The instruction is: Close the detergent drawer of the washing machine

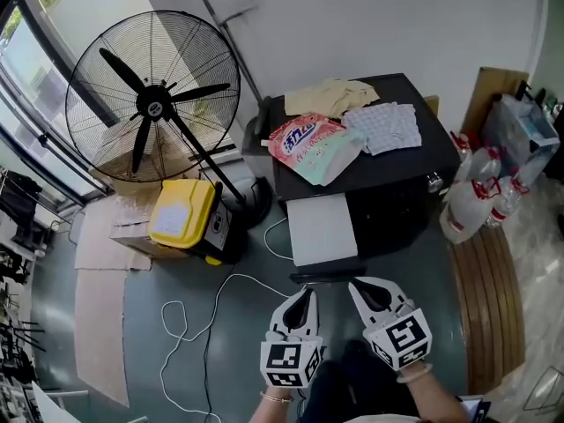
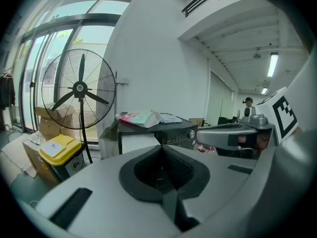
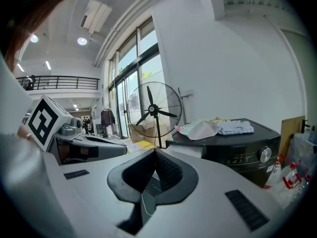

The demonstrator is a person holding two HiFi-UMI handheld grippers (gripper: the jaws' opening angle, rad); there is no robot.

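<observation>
My left gripper (image 1: 307,293) and right gripper (image 1: 355,286) hang side by side closest to me, each clenched with its jaws together on nothing. Just past their tips the white detergent drawer (image 1: 322,228) sticks out of the front of the black washing machine (image 1: 397,192), on its left side. Neither gripper touches it. On the machine's lid lie a pink detergent bag (image 1: 313,148) and a checked cloth (image 1: 384,127). To the left a yellow bin (image 1: 182,211) stands on the floor, and a big fan (image 1: 154,104) behind it.
</observation>
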